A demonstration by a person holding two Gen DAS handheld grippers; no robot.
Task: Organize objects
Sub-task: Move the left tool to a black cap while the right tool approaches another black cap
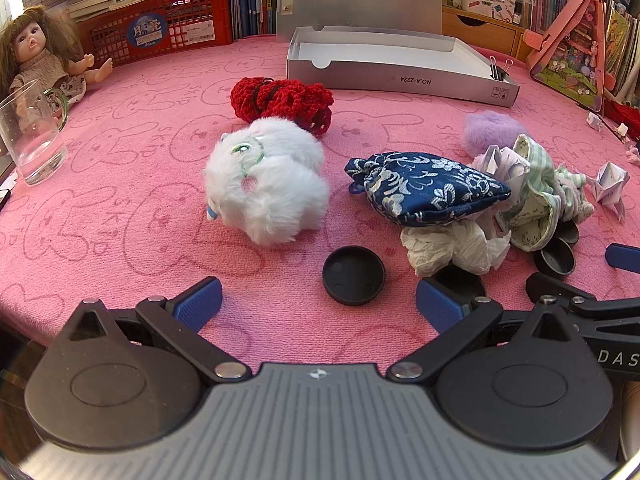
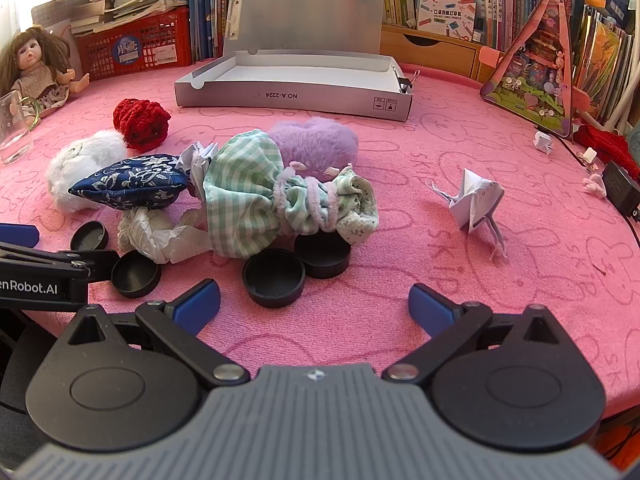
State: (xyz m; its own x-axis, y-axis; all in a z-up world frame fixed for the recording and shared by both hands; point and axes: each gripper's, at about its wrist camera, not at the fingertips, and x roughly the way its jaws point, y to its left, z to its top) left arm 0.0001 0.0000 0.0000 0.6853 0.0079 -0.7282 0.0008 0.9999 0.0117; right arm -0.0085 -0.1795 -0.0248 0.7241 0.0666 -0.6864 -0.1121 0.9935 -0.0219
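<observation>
Loose items lie on a pink cloth: a white fluffy toy (image 1: 266, 178), a red knitted piece (image 1: 282, 100), a blue flowered pouch (image 1: 428, 188), a green checked cloth bundle (image 2: 256, 196), a purple fluffy pad (image 2: 314, 140), crumpled white paper (image 1: 452, 246), a folded paper figure (image 2: 476, 204) and several black round lids (image 1: 354, 274) (image 2: 274, 276). An open grey box (image 1: 400, 68) (image 2: 296, 84) stands at the back. My left gripper (image 1: 318, 306) hangs open just short of one lid, holding nothing. My right gripper (image 2: 314, 306) is open too, near the lids under the bundle.
A doll (image 1: 38, 60) and a clear glass mug (image 1: 32, 136) sit at the left. A red crate (image 1: 160, 28), books and a wooden drawer unit (image 2: 432, 48) line the back. A pink triangular toy house (image 2: 540, 72) and a black adapter (image 2: 620, 192) are at the right.
</observation>
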